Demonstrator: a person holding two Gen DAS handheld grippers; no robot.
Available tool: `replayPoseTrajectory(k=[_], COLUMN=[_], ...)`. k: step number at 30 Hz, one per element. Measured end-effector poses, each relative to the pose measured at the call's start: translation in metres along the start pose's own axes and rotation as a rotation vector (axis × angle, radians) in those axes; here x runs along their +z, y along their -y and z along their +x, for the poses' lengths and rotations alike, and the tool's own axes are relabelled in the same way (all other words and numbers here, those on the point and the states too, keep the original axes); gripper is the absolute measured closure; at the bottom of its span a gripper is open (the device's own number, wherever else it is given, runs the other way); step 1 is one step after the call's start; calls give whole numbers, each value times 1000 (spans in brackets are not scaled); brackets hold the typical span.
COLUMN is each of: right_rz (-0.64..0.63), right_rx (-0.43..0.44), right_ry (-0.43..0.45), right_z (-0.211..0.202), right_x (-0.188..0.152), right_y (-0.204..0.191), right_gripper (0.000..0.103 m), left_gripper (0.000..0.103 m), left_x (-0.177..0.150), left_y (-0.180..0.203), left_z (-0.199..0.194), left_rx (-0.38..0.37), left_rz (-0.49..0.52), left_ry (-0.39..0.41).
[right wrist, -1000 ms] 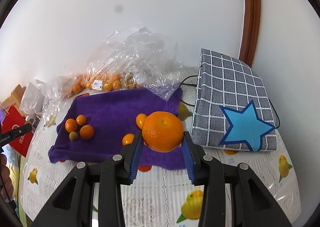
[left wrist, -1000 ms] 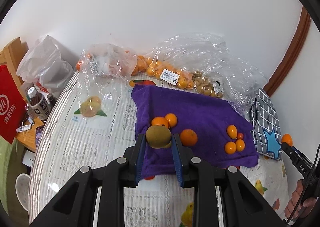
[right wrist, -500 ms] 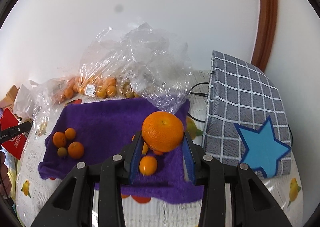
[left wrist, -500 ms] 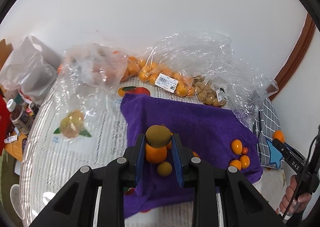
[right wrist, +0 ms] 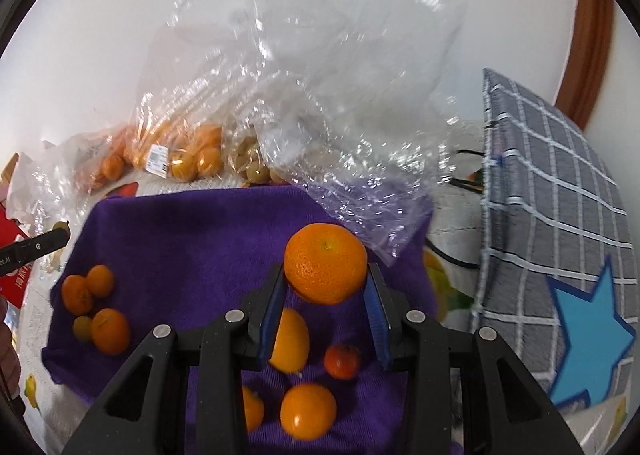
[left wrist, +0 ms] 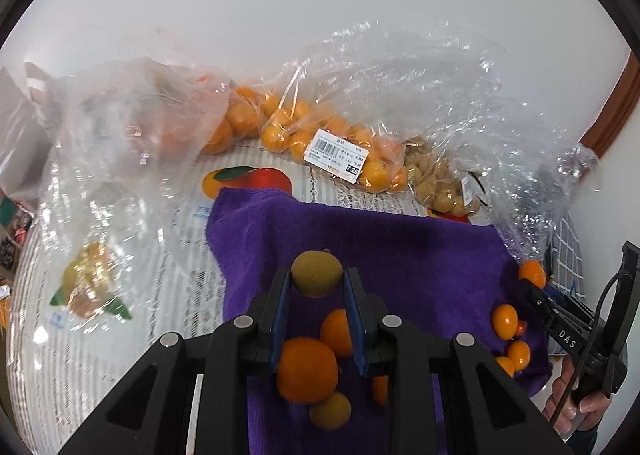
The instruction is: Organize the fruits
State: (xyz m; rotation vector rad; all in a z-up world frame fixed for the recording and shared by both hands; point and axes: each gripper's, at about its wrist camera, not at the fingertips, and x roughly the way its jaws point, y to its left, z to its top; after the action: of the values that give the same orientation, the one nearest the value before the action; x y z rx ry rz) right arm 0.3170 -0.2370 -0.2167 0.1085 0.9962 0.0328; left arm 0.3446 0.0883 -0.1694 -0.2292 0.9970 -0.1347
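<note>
My left gripper (left wrist: 316,279) is shut on a small greenish-brown fruit (left wrist: 316,273), held above the purple cloth (left wrist: 400,247). Below it on the cloth lie two oranges (left wrist: 306,369) and another greenish fruit (left wrist: 330,411). My right gripper (right wrist: 326,279) is shut on a large orange (right wrist: 326,263) over the right part of the purple cloth (right wrist: 192,239). Under it lie several small orange fruits (right wrist: 308,411) and a tiny reddish one (right wrist: 342,361). A cluster of oranges (right wrist: 94,307) sits at the cloth's left in the right wrist view.
Clear plastic bags of oranges (left wrist: 340,143) and pale nuts (left wrist: 436,183) line the back by the wall. A crumpled clear bag (right wrist: 340,115) overhangs the cloth's far right corner. A grey checked cushion with a blue star (right wrist: 560,255) lies at right. The other hand-held gripper (left wrist: 576,331) shows at right.
Both grippers have moved forward and down over the purple cloth, each still holding its fruit. The fruit clusters on the cloth now lie beneath the fingers instead of ahead of them.
</note>
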Motion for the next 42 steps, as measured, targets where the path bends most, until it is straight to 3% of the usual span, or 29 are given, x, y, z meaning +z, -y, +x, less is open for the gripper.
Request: replayPoseTrajectory(k=[9,23,26,29,32,42], right_rz=[13,17,23,26,28,58], right_rx=[3,-8,-5,14,18,-9], right_ry=[-46,-85,-77,-47,-8,57], right_z=[33,46,43,27,4,-106], right_x=[1,4,3,3,5,-10], right_y=[-3,-7,-7,-6,-9,-18], right_gripper=[64,64,56,46,33,32], left_gripper=[77,77,67,58,57,38], left_x=[3,1,2,2,0,-42], left_y=[9,9,8,9,13,38], left_z=[28,41,39,28,7,-101], left_rx=[38,94,107,103,94,85], left_rz=[38,35,32,31,48,78], left_ry=[-32,-64,-68,-57,-38,107])
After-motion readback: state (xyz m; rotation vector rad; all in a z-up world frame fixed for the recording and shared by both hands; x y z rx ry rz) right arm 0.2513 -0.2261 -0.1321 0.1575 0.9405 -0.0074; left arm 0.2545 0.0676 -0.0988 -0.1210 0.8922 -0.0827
